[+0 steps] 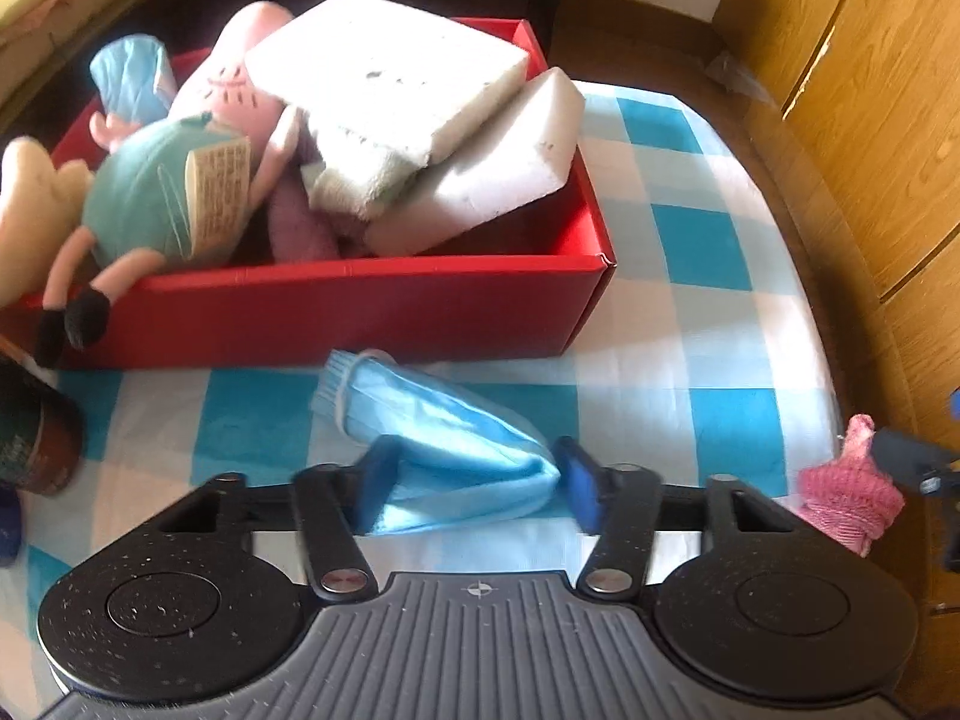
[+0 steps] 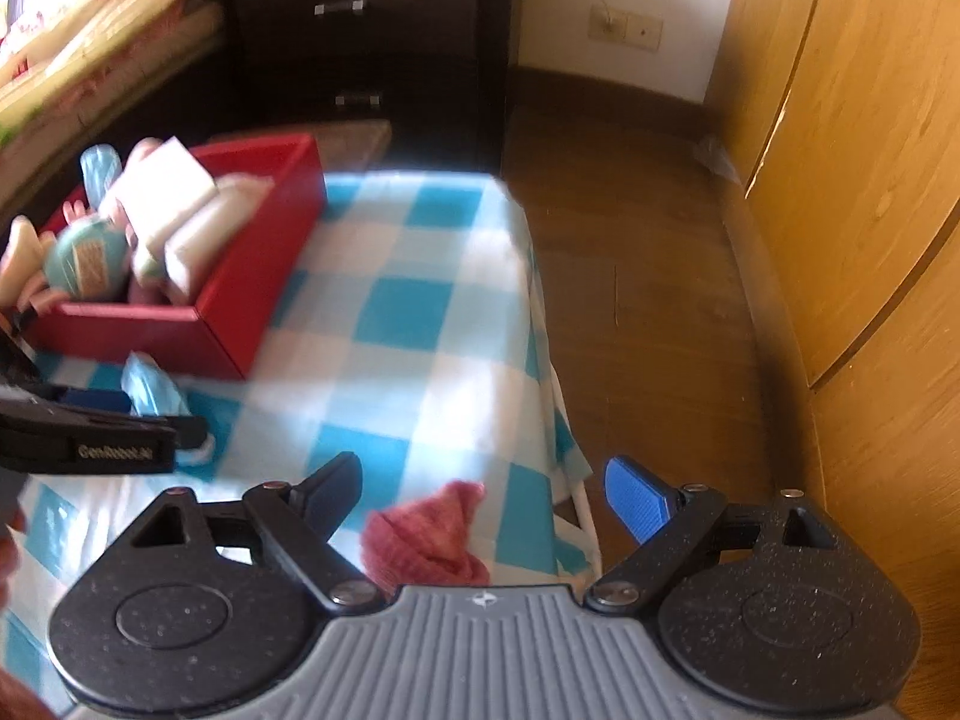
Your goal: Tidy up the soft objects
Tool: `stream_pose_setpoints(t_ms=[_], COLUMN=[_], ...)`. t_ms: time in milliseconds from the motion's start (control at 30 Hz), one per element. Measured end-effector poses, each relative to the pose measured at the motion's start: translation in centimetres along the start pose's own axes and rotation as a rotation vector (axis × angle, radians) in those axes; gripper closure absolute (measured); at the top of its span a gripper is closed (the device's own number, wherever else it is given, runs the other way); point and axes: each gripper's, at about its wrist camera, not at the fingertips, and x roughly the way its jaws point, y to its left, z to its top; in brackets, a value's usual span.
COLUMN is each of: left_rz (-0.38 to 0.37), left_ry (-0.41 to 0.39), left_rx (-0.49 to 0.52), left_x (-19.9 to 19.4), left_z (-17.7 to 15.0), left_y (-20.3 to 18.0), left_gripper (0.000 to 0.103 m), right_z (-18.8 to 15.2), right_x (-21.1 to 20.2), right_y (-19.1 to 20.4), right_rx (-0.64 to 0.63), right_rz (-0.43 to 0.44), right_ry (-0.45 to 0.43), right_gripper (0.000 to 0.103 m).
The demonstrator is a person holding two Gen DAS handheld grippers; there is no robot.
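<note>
Far left of the left wrist view, a dark jar (image 1: 36, 444) sits at the table edge, so keep your elbow off it. Upper left, the red box (image 1: 360, 312) is already stuffed: a teal and pink doll (image 1: 156, 204) hanging over the near wall, white foam blocks (image 1: 396, 72) stacked on top, another blue sock (image 1: 129, 75) at the back. Lower centre, your left gripper (image 1: 477, 483) has its jaws about halfway in around the blue sock (image 1: 444, 426) lying on the checked cloth (image 1: 708, 252) just in front of the box; the pads look to be touching the bunched toe end, but a firm pinch I can't confirm. Squeeze fully before lifting, then carry it over the near wall and drop it in a gap, since the pile is high and a loose sock could slide off the foam. The sock is light blue, limp, folded flat, ribbed cuff pointing at the box. In the right wrist view, lower centre, your right gripper (image 2: 480, 498) is wide open, holding nothing, with the pink sock (image 2: 426, 540) between and below the fingers near the table's right edge. Come down straight and close on the thick middle; it's crumpled, fuzzy knit, and close enough to the edge to get nudged off.
</note>
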Motion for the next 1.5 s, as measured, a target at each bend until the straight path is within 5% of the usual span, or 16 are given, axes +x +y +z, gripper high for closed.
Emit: stream_pose_setpoints(t_ms=[233,467,600,1500], left_rz=[-0.009,-0.002,0.007,-0.069], left_ry=[0.014,0.013,0.019,-0.074], left_rx=[0.024,-0.008,-0.024,-0.142], left_x=[-1.7,-3.3,-3.5,-10.0], left_z=[-1.3,-3.0,-3.3,-5.8], left_y=[1.3,3.2,4.1,8.9], left_gripper=[0.074,0.077,0.077,0.083], right_z=[-1.0,-2.3,-2.3,-2.0], right_x=[1.1,3.2,3.1,-2.6], right_y=[0.8,1.7,2.5,8.4], right_rx=[0.002,0.020,-0.002,-0.049], right_rz=[0.039,0.077,0.091,0.348], right_ry=[0.077,0.170,0.170,0.035], right_gripper=[0.038,0.072,0.079,0.084])
